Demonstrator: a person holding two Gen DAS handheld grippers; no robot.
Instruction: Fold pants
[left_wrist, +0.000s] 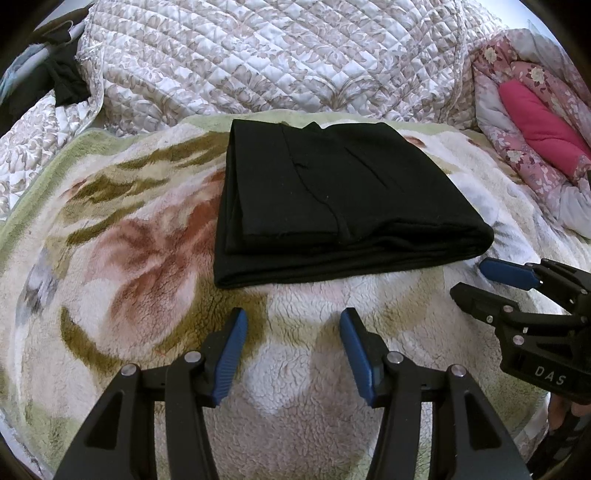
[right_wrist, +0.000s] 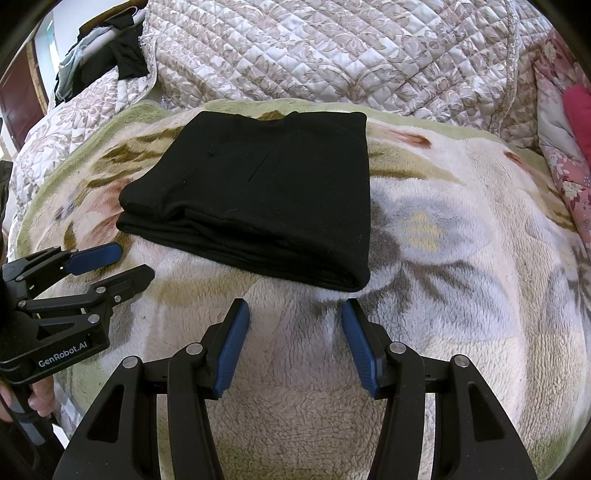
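The black pants lie folded into a thick, flat rectangle on the fleece blanket; the right wrist view shows the same bundle. My left gripper hovers open just short of the bundle's near edge, nothing between its blue pads. My right gripper is open too, empty, near the bundle's front right corner. Each gripper shows from the side in the other's view: the right one at the right edge, the left one at the left edge. Neither touches the pants.
A quilted floral bedspread rises behind the blanket. A pink floral duvet with a magenta pillow is heaped at the right. Dark clothes hang at the far left. A hand holds the left gripper's handle.
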